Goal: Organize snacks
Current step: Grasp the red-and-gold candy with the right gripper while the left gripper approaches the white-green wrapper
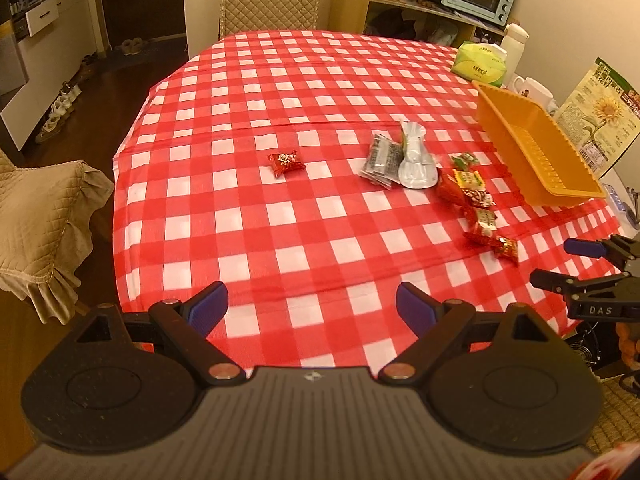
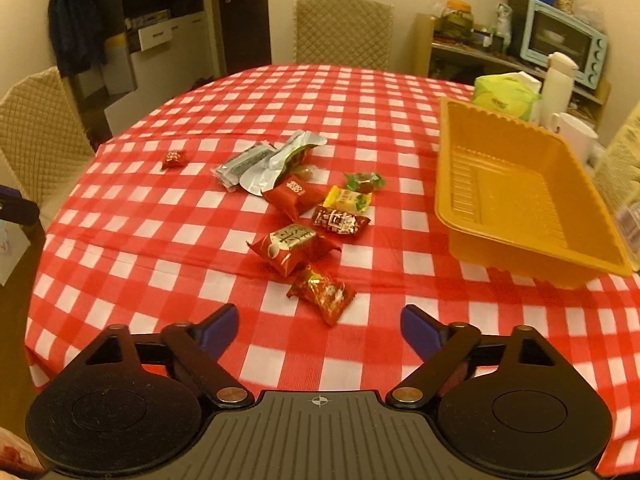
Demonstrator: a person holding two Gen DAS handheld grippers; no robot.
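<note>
Several wrapped snacks lie on a red-and-white checked tablecloth (image 2: 160, 240). Nearest my right gripper (image 2: 320, 330) is a red candy (image 2: 322, 294), with a red packet (image 2: 292, 246) behind it. A silver pouch (image 2: 276, 162) and a lone red candy (image 2: 174, 159) lie farther back. An orange tray (image 2: 516, 204) stands empty at the right. My right gripper is open and empty, just short of the near candy. My left gripper (image 1: 312, 306) is open and empty over the near table edge. In its view show the lone candy (image 1: 286, 163), the silver pouch (image 1: 416, 160), the tray (image 1: 528, 140) and the right gripper (image 1: 560, 266).
A green tissue pack (image 2: 504, 94), a white bottle (image 2: 558, 82) and a white mug (image 2: 576, 134) stand behind the tray. A printed sunflower box (image 1: 596, 116) stands at the far right. Padded chairs (image 1: 40, 208) stand around the table. A blue toaster oven (image 2: 564, 42) sits on a shelf.
</note>
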